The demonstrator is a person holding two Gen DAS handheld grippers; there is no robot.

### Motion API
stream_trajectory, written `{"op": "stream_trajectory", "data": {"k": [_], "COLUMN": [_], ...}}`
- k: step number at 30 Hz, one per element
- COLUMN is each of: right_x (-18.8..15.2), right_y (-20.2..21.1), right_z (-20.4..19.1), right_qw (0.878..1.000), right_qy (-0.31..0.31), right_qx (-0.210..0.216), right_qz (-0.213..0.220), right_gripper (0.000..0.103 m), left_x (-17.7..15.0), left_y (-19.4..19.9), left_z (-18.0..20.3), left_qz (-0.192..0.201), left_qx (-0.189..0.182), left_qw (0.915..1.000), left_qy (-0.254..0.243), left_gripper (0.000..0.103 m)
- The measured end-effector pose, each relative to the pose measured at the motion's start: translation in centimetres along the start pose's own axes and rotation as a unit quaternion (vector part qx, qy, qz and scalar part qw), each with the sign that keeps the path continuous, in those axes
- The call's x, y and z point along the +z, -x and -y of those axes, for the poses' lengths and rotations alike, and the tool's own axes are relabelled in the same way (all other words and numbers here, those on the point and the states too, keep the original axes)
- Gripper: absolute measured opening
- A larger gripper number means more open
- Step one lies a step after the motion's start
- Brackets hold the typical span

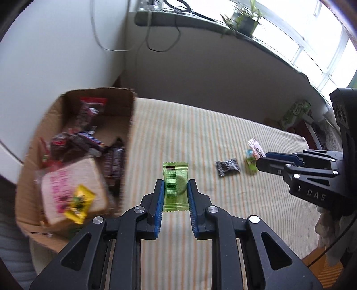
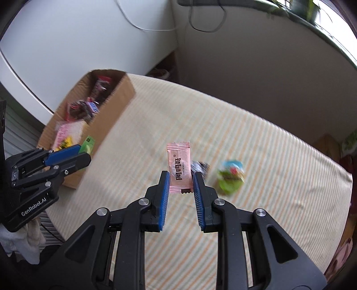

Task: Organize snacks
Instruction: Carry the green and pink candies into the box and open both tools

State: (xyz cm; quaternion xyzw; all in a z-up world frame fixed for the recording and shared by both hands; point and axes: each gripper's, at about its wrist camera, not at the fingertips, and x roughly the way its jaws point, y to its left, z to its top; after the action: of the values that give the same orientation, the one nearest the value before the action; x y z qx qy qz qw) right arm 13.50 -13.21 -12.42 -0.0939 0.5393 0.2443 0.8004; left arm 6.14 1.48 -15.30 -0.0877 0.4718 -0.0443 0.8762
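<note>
My left gripper (image 1: 175, 189) is shut on a green snack packet (image 1: 175, 186) and holds it above the striped table, just right of the cardboard box (image 1: 73, 98). The box holds several snacks, among them a pink-printed bag (image 1: 71, 189) and a yellow packet (image 1: 79, 203). My right gripper (image 2: 180, 181) is shut on a pink snack packet (image 2: 179, 169) above the table. The left gripper also shows in the right wrist view (image 2: 83, 156), near the box (image 2: 116, 107). A black packet (image 1: 228, 167) and a green jelly cup (image 2: 231, 176) lie on the table.
The striped cloth (image 1: 200, 133) covers the table. A white wall with hanging cables stands behind the box. A dark windowsill with a potted plant (image 1: 245, 19) runs along the back. A green box (image 1: 294, 113) sits beyond the table's far right corner.
</note>
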Motion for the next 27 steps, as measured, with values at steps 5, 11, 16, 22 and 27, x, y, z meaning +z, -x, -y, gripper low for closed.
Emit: {"op": "stream_trajectory", "data": {"k": [5,11,16,22,27], "right_x": [2.3,4.7,6.5,8.5,9.9], "right_y": [-0.1,-0.8,-1.4,-3.0,-4.3], "right_z": [-2.7,-6.1,-8.3,-11.1,-12.5], "right_qw": [1.0,0.998,0.996,0.994,0.994], "right_qy": [0.023,0.059,0.08,0.096,0.094], "right_qx": [0.014,0.024,0.034,0.047,0.06], "right_qz": [0.008,0.013,0.011,0.007,-0.001], "right_gripper": [0.023,0.023,0.023,0.023,0.023], "left_x": [-0.1,0.0,-0.3,-0.6,-0.4], "left_y": [1.2,2.4,3.2,3.7,4.0], "left_z": [-2.6,-5.0,-6.9,-8.6,-9.4], "left_qz": [0.012,0.021,0.025,0.025,0.024], "left_qx": [0.015,0.032,0.045,0.057,0.062], "left_qw": [0.9995,0.9982,0.9968,0.9951,0.9944], "left_qy": [0.023,0.046,0.061,0.077,0.083], "left_gripper": [0.019,0.019,0.019,0.019,0.019]}}
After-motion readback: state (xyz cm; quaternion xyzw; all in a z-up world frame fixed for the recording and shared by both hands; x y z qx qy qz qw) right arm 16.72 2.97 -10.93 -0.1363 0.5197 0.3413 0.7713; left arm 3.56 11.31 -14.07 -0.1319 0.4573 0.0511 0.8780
